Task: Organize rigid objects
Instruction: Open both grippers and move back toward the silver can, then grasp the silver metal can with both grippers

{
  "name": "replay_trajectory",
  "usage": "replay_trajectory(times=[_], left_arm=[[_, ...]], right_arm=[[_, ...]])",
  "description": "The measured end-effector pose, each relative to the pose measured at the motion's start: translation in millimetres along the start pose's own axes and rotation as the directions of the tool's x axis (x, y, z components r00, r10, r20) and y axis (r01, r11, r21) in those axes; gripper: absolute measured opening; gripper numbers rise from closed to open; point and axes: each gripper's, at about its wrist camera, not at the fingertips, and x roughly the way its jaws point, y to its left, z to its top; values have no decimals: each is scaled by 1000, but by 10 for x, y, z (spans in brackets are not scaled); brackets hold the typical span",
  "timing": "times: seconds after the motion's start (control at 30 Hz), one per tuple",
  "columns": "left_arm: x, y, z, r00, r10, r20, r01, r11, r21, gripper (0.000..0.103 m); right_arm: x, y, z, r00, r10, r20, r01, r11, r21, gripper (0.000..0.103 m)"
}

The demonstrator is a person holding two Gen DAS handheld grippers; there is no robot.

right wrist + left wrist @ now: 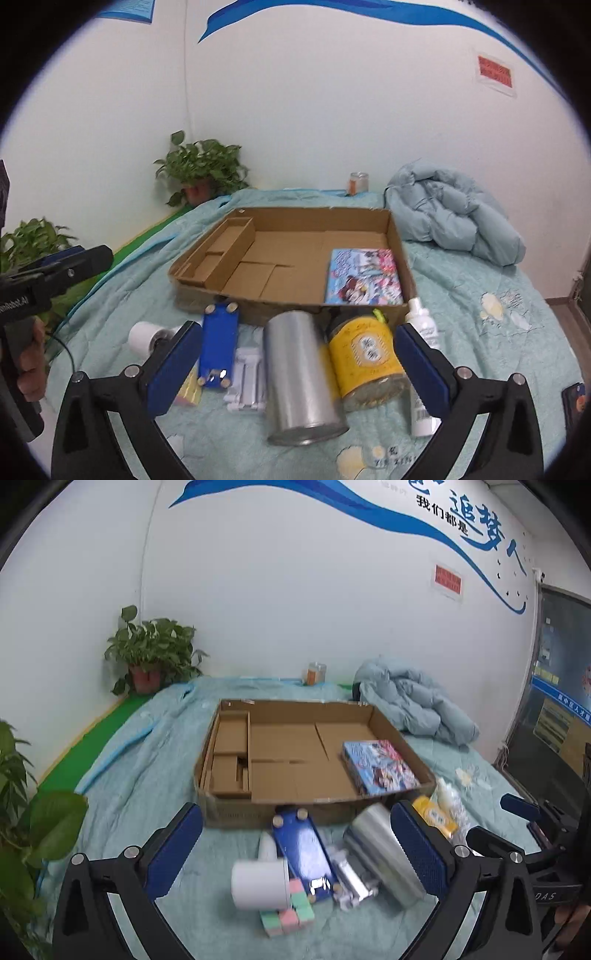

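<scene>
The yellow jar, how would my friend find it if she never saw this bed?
Start at the big cardboard tray on the blue-green bedspread. In front of its near wall lies a row of loose things. The yellow jar lies between the shiny silver can and the white bottle, the only yellow thing with a round label.
</scene>
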Motion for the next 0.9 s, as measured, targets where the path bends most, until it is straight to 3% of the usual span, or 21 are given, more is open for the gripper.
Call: replay_trajectory(times=[0.17,0.23,0.3,0.43,0.53,0.6,0.77,0.9], left_arm=[[62,8,-433,995,-15,-101,8,998,-66,102],[177,-43,-572,985,39,-166,-48,997,-54,102],[300,-90,-672,973,50,-224,-59,998,-36,102],[387,-135,-768,966,-25,-259,4,997,-82,102],[428,-219,-784,966,-7,-260,-4,999,-41,102],[461,-261,-783,964,-8,-267,-1,1000,-32,102],[604,-252,-658,947,-130,-293,112,991,-76,102],[709,-357,-679,910,-247,-332,232,969,-84,102]], right_arm=[[221,23,-321,987,76,-143,-74,997,19,103],[476,-54,-453,965,78,-250,-61,995,75,103],[694,-205,-533,942,93,-321,-39,985,170,103],[957,-393,-590,918,122,-378,-19,964,265,103],[1066,-418,-646,907,135,-399,-25,962,270,102],[1129,-430,-706,890,148,-430,-29,962,272,90],[1005,-375,-763,890,116,-441,-24,978,208,89],[658,-321,-815,870,77,-487,18,982,187,89]])
